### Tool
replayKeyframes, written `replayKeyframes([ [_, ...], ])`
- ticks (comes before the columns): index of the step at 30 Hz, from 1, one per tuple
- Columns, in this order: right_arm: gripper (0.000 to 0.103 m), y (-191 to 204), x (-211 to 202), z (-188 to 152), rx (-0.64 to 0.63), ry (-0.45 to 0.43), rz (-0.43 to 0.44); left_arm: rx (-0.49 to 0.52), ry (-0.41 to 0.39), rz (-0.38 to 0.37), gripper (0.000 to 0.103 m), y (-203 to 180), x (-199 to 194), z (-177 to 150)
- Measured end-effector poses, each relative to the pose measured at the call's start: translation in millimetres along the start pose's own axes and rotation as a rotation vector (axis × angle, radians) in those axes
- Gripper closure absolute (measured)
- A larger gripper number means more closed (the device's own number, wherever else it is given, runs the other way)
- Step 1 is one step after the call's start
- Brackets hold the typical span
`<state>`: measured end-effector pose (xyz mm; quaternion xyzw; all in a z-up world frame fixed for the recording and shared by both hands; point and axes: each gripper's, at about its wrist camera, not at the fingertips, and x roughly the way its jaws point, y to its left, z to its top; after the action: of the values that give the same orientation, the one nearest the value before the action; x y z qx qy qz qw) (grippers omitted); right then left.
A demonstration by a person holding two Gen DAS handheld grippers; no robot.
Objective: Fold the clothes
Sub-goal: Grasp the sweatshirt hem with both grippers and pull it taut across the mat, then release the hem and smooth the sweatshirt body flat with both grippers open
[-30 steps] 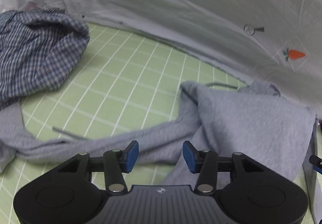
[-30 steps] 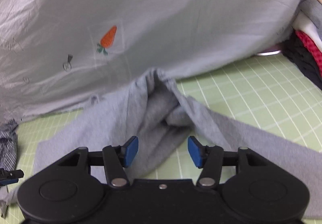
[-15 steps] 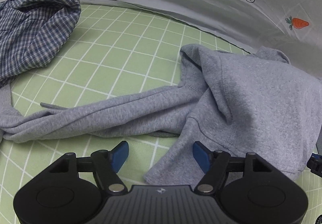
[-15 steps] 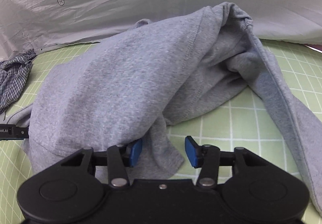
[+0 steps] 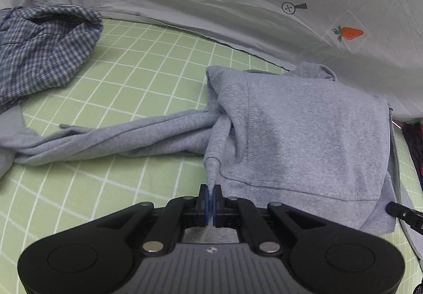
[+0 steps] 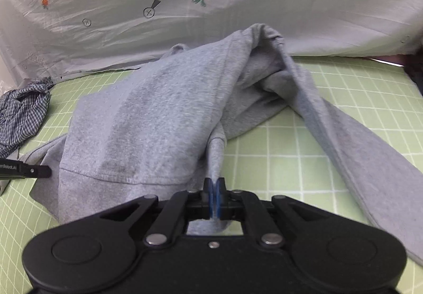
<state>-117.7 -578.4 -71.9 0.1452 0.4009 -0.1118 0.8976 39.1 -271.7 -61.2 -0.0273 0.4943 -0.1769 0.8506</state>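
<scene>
A grey sweatshirt [image 5: 304, 130] lies on the green grid mat [image 5: 137, 82], one sleeve [image 5: 105, 140] stretched out to the left. My left gripper [image 5: 210, 198] is shut on the sweatshirt's near bottom hem at its left corner. In the right wrist view the sweatshirt [image 6: 164, 114] is bunched up, its other sleeve [image 6: 357, 151] running to the right. My right gripper [image 6: 214, 196] is shut on the hem at the right corner. The tip of the right gripper shows at the left wrist view's right edge [image 5: 401, 214].
A blue checked shirt [image 5: 42, 53] lies crumpled at the mat's far left; it also shows in the right wrist view [image 6: 21, 114]. A pale sheet with carrot prints [image 5: 264, 3] hangs behind the mat. Dark and red clothes [image 5: 415, 140] sit at the right edge.
Both grippers were open above the sweatshirt's bottom edge. Both have since shut on the hem, and the cloth now rises in a peak into each pair of jaws.
</scene>
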Motion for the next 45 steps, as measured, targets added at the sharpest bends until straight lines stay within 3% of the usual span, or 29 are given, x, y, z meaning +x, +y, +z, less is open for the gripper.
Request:
replayKeyframes([
  [6,0.101,-22.3,-65.5,-57.0,0.075,-0.005,-0.045,-0.071,0.024,-0.038,0.101,17.4,-49.1,-56.9],
  [11,0.101,-32.3,-94.5,-117.8,0.118,0.078,-0.065,-0.088,0.085,-0.016,0.101,18.3,-76.1,-114.0],
  [16,0.100,-37.7,-111.4,-160.4,0.143,0.153,-0.069,-0.122,0.135,-0.003,0.101,28.8,-91.6,-150.1],
  [23,0.100,-30.8,-123.7,-186.7,0.093,0.211,-0.079,-0.096,0.188,0.028,0.101,28.3,-105.0,-182.0],
  [37,0.100,-29.8,-133.9,-191.4,0.091,0.262,-0.086,-0.062,0.258,0.047,0.100,27.3,-106.2,-199.7],
  [40,0.099,-29.7,-131.4,-187.8,0.097,0.252,-0.085,-0.041,0.257,0.055,0.094,20.8,-104.1,-191.2],
  [42,0.089,-29.9,-131.6,-186.5,0.093,0.241,-0.089,-0.026,0.242,0.066,0.074,14.9,-105.8,-185.0],
  [43,0.081,-30.0,-132.0,-185.6,0.091,0.235,-0.094,-0.019,0.228,0.072,0.069,11.3,-107.4,-181.3],
  [45,0.074,-33.7,-133.3,-179.8,0.099,0.207,-0.099,-0.007,0.193,0.081,0.053,3.1,-108.2,-172.5],
])
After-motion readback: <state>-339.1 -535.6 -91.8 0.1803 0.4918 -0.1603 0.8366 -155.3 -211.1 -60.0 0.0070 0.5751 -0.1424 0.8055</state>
